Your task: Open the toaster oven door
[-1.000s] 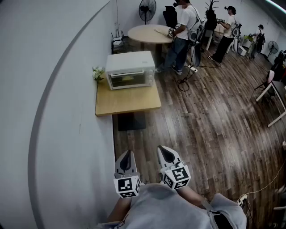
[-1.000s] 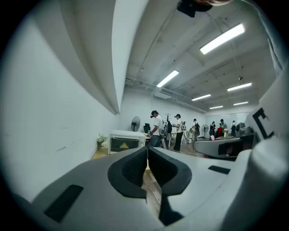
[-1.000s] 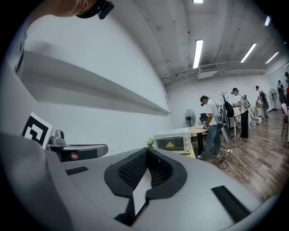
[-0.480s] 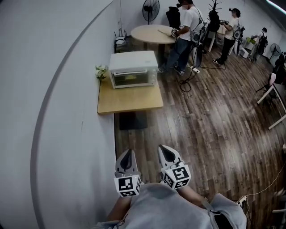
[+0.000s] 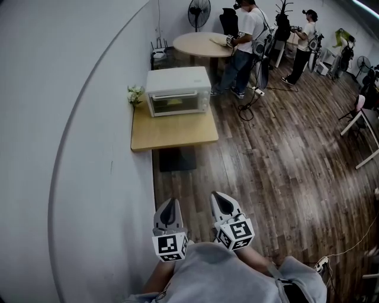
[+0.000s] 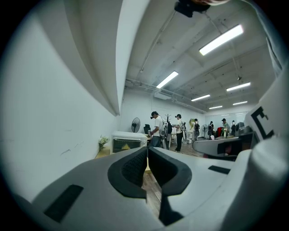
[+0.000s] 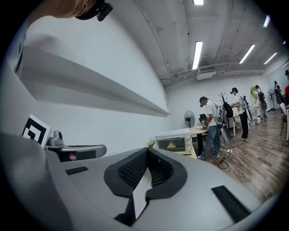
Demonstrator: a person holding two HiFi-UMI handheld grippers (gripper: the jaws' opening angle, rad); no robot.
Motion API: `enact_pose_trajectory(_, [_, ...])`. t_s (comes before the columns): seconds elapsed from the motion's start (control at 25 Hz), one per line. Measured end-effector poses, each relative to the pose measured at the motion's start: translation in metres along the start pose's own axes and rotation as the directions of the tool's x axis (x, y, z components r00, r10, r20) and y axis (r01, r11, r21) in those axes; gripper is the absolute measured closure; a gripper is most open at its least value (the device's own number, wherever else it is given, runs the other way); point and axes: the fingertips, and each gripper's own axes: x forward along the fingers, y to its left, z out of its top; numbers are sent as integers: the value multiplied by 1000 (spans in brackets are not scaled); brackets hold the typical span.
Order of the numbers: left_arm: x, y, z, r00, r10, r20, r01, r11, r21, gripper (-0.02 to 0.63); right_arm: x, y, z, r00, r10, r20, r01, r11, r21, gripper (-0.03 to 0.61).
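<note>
A white toaster oven point(image 5: 177, 90) stands at the back of a small wooden table point(image 5: 173, 131) against the left wall, its glass door closed. It shows far ahead as the toaster oven point(image 6: 125, 141) in the left gripper view and the toaster oven point(image 7: 173, 141) in the right gripper view. My left gripper point(image 5: 168, 208) and right gripper point(image 5: 221, 201) are held close to my body, side by side, well short of the table. Both are shut with nothing between the jaws.
A small pot of flowers point(image 5: 135, 94) sits left of the oven. A dark mat point(image 5: 176, 160) lies under the table's front. Beyond are a round table point(image 5: 203, 44), a fan point(image 5: 199, 10) and several people point(image 5: 244, 41). A cable point(image 5: 251, 103) trails over the wooden floor.
The view has drifted slightly, so the table and oven sit a little further right and lower in frame. Both grippers stay in the same place, shut.
</note>
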Motion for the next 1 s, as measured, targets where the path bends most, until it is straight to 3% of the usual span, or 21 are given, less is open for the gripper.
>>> enact_pose_trajectory(0.48, [-23, 34, -13, 1000, -13, -27, 13, 1000, 13, 604, 9, 44, -19, 1000, -11, -15, 12, 1000, 15, 580])
enact_pose_trajectory(1.0, [-1, 58, -14, 999, 8, -32, -8, 1000, 6, 604, 44, 46, -20, 999, 10, -32, -10, 1000, 0, 580])
